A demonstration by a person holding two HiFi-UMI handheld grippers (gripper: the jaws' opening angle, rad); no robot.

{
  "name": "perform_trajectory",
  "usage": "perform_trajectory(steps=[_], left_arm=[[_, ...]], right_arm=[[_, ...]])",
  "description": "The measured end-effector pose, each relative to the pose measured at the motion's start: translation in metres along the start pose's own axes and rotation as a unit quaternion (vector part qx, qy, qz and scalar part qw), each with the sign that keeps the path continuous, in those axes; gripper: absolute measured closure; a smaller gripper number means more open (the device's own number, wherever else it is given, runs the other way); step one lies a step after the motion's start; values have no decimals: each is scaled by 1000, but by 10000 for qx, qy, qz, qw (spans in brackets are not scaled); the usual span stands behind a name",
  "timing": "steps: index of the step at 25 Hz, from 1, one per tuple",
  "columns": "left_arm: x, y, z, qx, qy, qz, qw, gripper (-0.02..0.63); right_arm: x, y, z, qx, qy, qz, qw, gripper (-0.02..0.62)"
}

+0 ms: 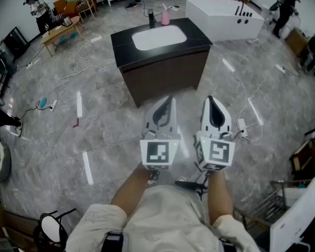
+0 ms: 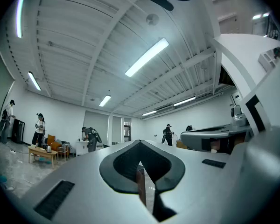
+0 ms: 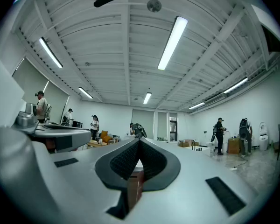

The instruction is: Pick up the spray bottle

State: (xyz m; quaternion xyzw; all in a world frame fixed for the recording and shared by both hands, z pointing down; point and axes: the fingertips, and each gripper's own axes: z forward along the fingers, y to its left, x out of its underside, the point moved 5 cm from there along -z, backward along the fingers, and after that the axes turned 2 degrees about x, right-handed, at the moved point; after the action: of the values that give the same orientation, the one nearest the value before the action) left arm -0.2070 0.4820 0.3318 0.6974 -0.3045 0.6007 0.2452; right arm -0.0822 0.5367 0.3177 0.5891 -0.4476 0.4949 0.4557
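At top centre of the head view, the pink bottle [image 1: 165,16] on the cabinet [image 1: 163,75] is too small for you to tell its nozzle, and the dark item [image 1: 151,18] beside it is too small to name. The bottom edge cuts off your torso [image 1: 163,222] and the chair [image 1: 52,229] at lower left. In the 2 gripper views, the left gripper [image 2: 140,146] and right gripper [image 3: 139,141] hide all but a brown sliver [image 2: 140,186] low at centre, too narrow to name.

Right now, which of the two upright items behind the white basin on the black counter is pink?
The right-hand one in the head view, the small pink bottle; the dark upright item just left of it is black.
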Motion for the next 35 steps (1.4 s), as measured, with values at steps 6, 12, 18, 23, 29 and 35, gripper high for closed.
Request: perform_trajectory(steps=[6,12,18,23,29,35], left_arm=[[3,-17,6,-46,130,-52,9999,604],[4,-39,14,-60,86,-18,9999,604],[3,-63,25,-117,20,-45,9999,604],[4,-78,33,-211,73,-8,9998,604],[8,-80,44,-259,150,40,9995,604],[24,-54,70,-271,144,-85,9995,604]], right_arm=[[5,-20,-4,18,77,-20,10000,595],[-2,-42,-10,46,-206,73,9997,595],[5,-69,-13,-24,-221,64,9997,595],[8,-87,-14,-71,-46,141,9999,595],[13,-91,-2,-193,-97,227,9995,595],[24,-80,38,-230,-2,147,9996,595]])
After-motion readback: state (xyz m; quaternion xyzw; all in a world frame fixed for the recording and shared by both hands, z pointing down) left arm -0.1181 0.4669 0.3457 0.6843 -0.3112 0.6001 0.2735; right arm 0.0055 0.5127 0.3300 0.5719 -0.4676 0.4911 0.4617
